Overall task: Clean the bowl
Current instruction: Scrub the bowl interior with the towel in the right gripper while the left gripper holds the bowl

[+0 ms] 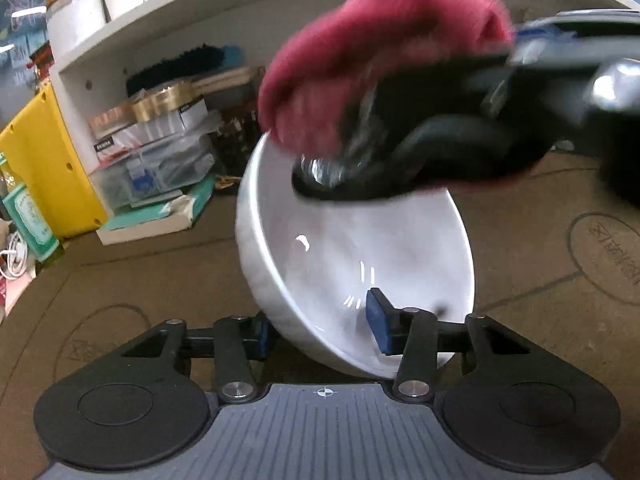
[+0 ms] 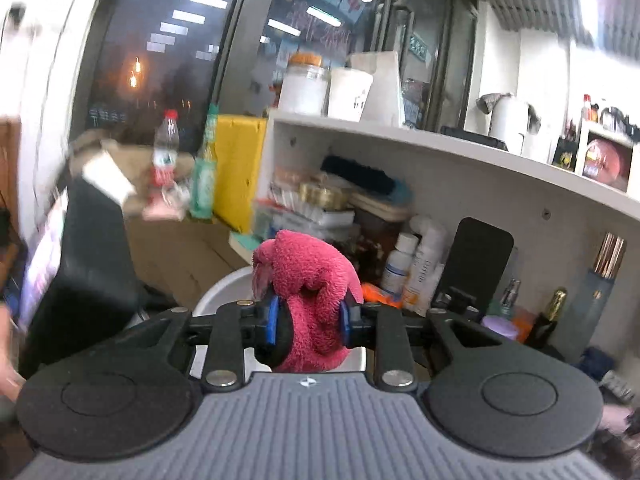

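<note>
A white bowl [image 1: 352, 256] is tilted and held above the brown table. My left gripper [image 1: 320, 326] is shut on its near rim, one blue pad inside and one outside. A red cloth [image 1: 360, 60] hangs over the bowl's far rim, blurred. My right gripper [image 1: 460, 128] comes in from the upper right and holds that cloth. In the right wrist view my right gripper [image 2: 308, 320] is shut on the red cloth [image 2: 308, 280], and the bowl [image 2: 224, 288] shows just behind it.
A white shelf unit [image 1: 160, 28] stands behind, packed with boxes, tins and jars. A yellow box [image 1: 44, 152] and a green bottle stand at the left. Bottles and a black stand [image 2: 476, 256] line the shelf base. The brown table [image 1: 540, 248] has circle marks.
</note>
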Motion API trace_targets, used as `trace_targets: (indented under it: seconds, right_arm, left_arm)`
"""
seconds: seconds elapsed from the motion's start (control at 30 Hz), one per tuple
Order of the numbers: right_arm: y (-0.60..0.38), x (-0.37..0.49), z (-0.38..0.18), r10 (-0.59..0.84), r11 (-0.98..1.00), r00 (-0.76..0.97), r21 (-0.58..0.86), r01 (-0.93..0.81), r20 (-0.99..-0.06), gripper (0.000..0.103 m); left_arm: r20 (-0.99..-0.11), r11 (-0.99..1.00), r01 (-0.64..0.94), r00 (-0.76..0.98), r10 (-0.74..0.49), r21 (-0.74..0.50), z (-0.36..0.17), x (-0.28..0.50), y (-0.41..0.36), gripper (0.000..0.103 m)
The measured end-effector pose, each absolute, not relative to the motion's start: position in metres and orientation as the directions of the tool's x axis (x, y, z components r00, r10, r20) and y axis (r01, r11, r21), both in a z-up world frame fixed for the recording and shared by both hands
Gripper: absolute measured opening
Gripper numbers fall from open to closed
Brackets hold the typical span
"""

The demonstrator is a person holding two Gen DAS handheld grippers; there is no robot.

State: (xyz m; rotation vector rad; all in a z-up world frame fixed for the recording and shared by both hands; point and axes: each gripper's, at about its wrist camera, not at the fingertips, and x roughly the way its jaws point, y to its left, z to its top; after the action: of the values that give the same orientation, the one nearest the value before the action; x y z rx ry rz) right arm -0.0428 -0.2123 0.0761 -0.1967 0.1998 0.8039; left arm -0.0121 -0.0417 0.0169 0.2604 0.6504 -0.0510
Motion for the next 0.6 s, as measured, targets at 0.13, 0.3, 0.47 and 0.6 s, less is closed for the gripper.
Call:
trace_targets:
  seconds: [0.13, 0.3, 0.47, 0.6]
  right_arm:
    - [-0.253, -0.047, 0.077, 0.684, 0.719, 0.695, 0.042, -0.694, -0.224, 0.028]
    - [-0.252, -0.048, 0.067, 0.667, 0.722, 0.692, 0.014, -0.691, -0.275, 0.028]
    - [-0.227, -0.056, 0.062, 0.645, 0.702, 0.702, -0.130, -0.700, -0.301, 0.028]
    - [-0.199, -0.038, 0.046, 0.629, 0.657, 0.685, -0.220, -0.722, -0.368, 0.028]
  left_arm:
    - [-0.598, 0.953, 0.146, 0.801, 0.044, 0.267, 0.024, -0.009, -0.036, 0.031]
    - [-0.585, 0.924, 0.172, 0.808, 0.066, 0.341, 0.031, -0.005, -0.032, 0.020]
    - [-0.562, 0.808, 0.242, 0.817, 0.128, 0.537, 0.034, -0.004, -0.047, 0.019]
    - [-0.569, 0.801, 0.271, 0.816, 0.102, 0.533, 0.033, -0.010, -0.051, 0.020]
